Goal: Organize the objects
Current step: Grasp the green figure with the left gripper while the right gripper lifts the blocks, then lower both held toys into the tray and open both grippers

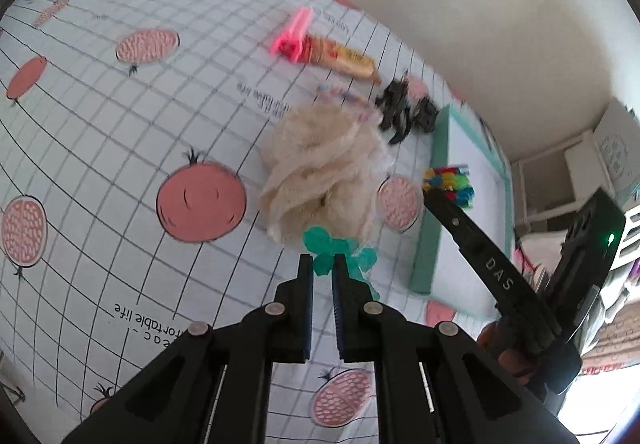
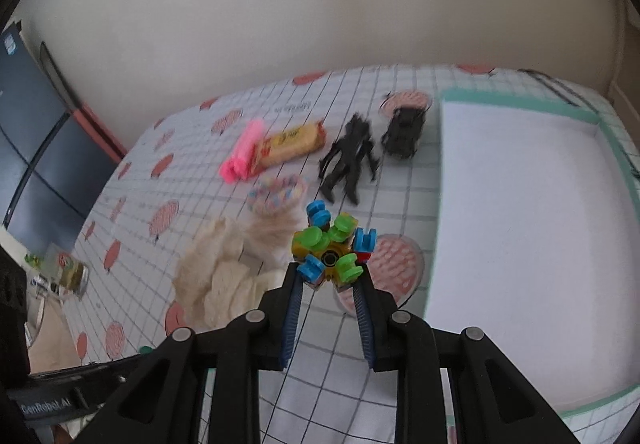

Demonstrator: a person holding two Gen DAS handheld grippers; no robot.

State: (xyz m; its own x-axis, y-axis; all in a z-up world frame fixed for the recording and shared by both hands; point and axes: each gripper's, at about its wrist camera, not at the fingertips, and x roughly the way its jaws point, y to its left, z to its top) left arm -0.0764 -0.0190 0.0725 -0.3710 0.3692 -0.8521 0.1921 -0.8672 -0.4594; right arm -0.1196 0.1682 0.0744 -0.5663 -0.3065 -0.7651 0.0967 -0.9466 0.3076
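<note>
Toys and small things lie scattered on a gridded tablecloth (image 2: 360,344) printed with red fruit, and the white tray (image 2: 520,224) with its green rim serves as the landmark. The left gripper (image 1: 322,264) points steeply down at the cloth, its fingers pressed nearly together on the green ribbon (image 1: 324,244) of a cream mesh bath puff (image 1: 320,171), which hangs just past the fingertips, to the left of the tray. The right gripper (image 2: 330,276) also tilts downward, its fingers pinching a bright block toy (image 2: 332,248) with green and blue knobs, held above the cloth just left of the tray's near edge. In the left wrist view that right gripper reaches in from the lower right, with part of a hand (image 1: 504,348) wrapped around its handle.

Just left of the tray's far corner stand a black toy car (image 2: 404,131) and, beside it, a black spiky figure (image 2: 350,159). Farther left of those lie a yellow snack bar (image 2: 292,143) and a pink clip (image 2: 244,151), touching each other. A round sprinkled piece (image 2: 276,191) lies between the clip and the puff.
</note>
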